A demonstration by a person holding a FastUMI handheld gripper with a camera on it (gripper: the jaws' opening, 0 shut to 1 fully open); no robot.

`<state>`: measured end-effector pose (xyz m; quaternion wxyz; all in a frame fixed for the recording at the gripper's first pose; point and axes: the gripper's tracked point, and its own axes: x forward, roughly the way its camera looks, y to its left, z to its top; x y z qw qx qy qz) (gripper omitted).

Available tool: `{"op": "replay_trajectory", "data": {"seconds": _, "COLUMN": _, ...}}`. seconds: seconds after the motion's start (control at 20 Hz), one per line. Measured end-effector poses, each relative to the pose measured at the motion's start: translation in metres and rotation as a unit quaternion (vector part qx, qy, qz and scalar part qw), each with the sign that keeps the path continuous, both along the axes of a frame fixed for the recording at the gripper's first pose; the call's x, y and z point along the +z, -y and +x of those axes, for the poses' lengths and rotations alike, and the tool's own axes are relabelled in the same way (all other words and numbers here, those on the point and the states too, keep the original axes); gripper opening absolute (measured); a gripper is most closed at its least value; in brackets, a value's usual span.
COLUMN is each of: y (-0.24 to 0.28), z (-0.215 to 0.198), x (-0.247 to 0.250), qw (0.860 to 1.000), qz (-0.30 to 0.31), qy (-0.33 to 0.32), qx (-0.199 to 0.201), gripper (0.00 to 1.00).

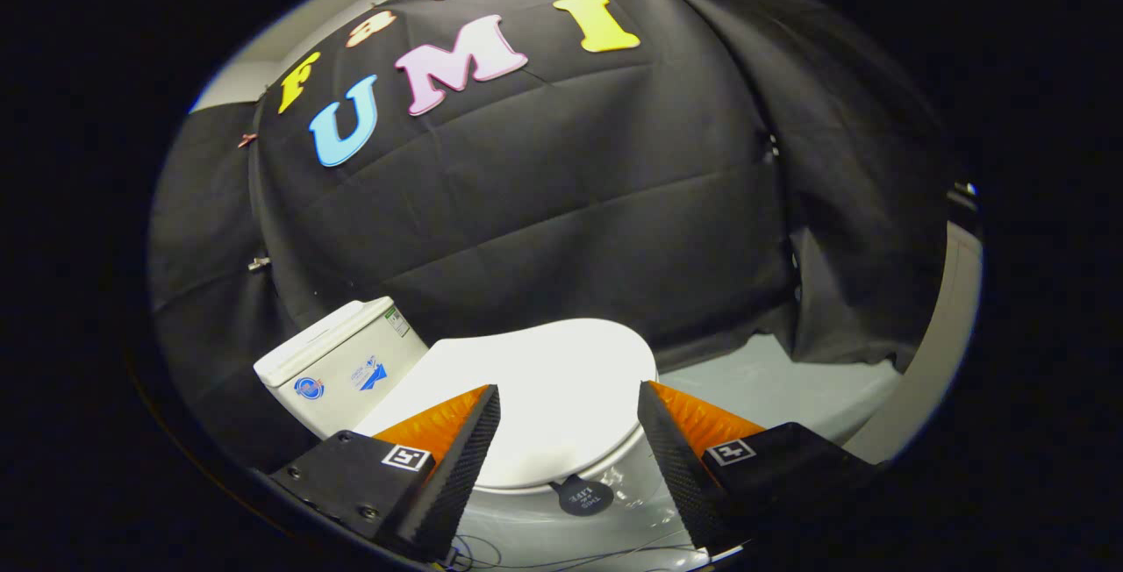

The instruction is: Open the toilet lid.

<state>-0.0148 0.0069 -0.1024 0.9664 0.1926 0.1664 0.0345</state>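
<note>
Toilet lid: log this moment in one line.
toilet lid: closed | gripper: jaws open, above lid, not touching | tank: beyond

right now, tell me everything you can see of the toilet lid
The toilet lid is white, smooth and glossy, like plastic, with a rounded front edge. It lies shut, flat on the bowl, its hinge end toward the white tank. A small dark round tab hangs below its front rim. The gripper hovers over it, jaws wide open, one finger on each side of the lid's front; whether they touch it cannot be told.
</note>
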Motion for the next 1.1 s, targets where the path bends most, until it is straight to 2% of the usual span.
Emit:
{"op": "replay_trajectory", "data": {"seconds": 0.15, "y": 0.004, "z": -0.005, "x": -0.02, "qw": 0.997, "qz": 0.062, "qy": -0.04, "qx": -0.015, "gripper": 0.98}}
{"op": "replay_trajectory", "data": {"seconds": 0.3, "y": 0.003, "z": -0.014, "x": -0.048, "qw": 0.987, "qz": 0.13, "qy": -0.091, "qx": -0.024, "gripper": 0.97}}
{"op": "replay_trajectory", "data": {"seconds": 0.55, "y": -0.007, "z": -0.025, "x": -0.086, "qw": 0.96, "qz": 0.233, "qy": -0.151, "qx": -0.028, "gripper": 0.95}}
{"op": "replay_trajectory", "data": {"seconds": 0.65, "y": -0.009, "z": -0.027, "x": -0.1, "qw": 0.946, "qz": 0.272, "qy": -0.172, "qx": -0.042, "gripper": 0.79}}
{"op": "replay_trajectory", "data": {"seconds": 0.7, "y": -0.011, "z": -0.028, "x": -0.103, "qw": 0.939, "qz": 0.291, "qy": -0.177, "qx": -0.04, "gripper": 0.76}}
{"op": "replay_trajectory", "data": {"seconds": 0.9, "y": -0.015, "z": -0.028, "x": -0.12, "qw": 0.927, "qz": 0.319, "qy": -0.189, "qx": -0.047, "gripper": 0.76}}
{"op": "replay_trajectory", "data": {"seconds": 1.0, "y": -0.015, "z": -0.03, "x": -0.126, "qw": 0.92, "qz": 0.334, "qy": -0.201, "qx": -0.047, "gripper": 0.52}}
{"op": "replay_trajectory", "data": {"seconds": 1.05, "y": -0.017, "z": -0.032, "x": -0.127, "qw": 0.916, "qz": 0.343, "qy": -0.201, "qx": -0.048, "gripper": 0.52}}
{"op": "replay_trajectory", "data": {"seconds": 1.1, "y": -0.014, "z": -0.032, "x": -0.129, "qw": 0.917, "qz": 0.343, "qy": -0.199, "qx": -0.052, "gripper": 0.47}}
